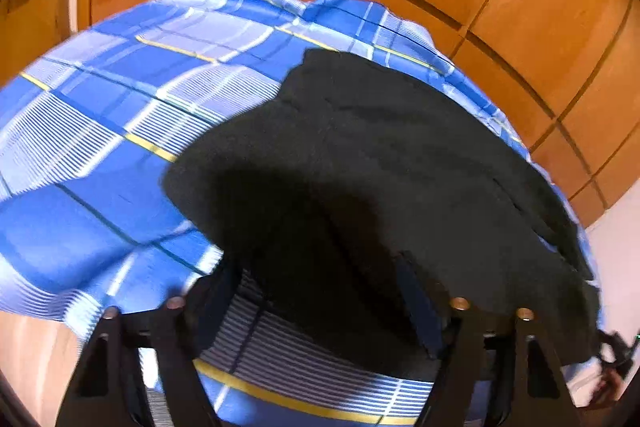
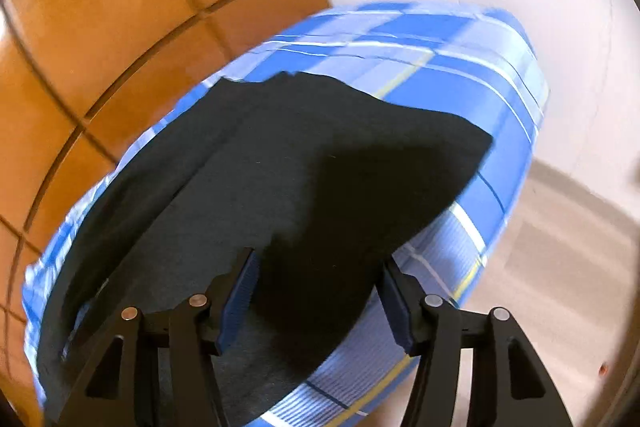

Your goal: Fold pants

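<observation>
Black pants on blue plaid cloth, left tongs and right tongs parted, gripping nothing.

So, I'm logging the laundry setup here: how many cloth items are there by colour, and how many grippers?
Black pants: 1
Blue plaid sheet under them: 1
Grippers: 2, the left gripper and the right gripper, both open
Total: 4

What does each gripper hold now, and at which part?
Nothing: the left gripper and right gripper are both open above the dark pants.
</observation>
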Motion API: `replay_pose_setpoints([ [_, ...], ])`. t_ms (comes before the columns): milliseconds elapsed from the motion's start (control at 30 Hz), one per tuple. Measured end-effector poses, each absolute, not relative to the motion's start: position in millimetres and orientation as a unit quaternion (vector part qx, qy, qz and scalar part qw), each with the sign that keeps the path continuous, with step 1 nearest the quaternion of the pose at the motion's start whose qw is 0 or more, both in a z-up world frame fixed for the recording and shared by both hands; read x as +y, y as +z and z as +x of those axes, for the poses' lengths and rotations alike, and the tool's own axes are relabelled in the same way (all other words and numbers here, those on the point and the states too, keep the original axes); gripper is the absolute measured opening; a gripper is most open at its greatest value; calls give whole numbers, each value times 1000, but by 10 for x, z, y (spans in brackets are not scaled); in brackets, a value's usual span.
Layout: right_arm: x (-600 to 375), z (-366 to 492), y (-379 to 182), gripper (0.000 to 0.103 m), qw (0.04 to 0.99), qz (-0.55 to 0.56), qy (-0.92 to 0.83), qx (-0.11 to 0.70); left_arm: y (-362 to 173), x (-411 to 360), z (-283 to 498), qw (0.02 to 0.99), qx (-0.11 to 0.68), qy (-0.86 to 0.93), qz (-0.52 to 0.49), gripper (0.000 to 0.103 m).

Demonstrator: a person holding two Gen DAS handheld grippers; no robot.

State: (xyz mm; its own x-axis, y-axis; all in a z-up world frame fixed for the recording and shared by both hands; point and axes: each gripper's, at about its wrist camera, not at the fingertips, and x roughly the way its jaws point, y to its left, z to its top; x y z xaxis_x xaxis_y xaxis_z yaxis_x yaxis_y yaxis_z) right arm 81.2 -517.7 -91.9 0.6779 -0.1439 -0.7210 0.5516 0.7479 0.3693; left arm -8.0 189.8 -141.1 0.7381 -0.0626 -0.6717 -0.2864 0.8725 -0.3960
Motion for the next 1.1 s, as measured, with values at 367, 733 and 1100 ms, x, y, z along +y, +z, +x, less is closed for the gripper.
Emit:
replay_pose_setpoints([
  [367,-5309,841,-953,27,858,310,-210,352,-1457,1820,44,898,369,50,-234,59],
  [733,-5448,779,-605,7,859,419,-132,263,-1274,2006,-17,883,341,6,-321,8],
  [1100,-5552,1190,-2,6,843,492,-54,211,-877,2148,142,857,335,-38,-391,8],
])
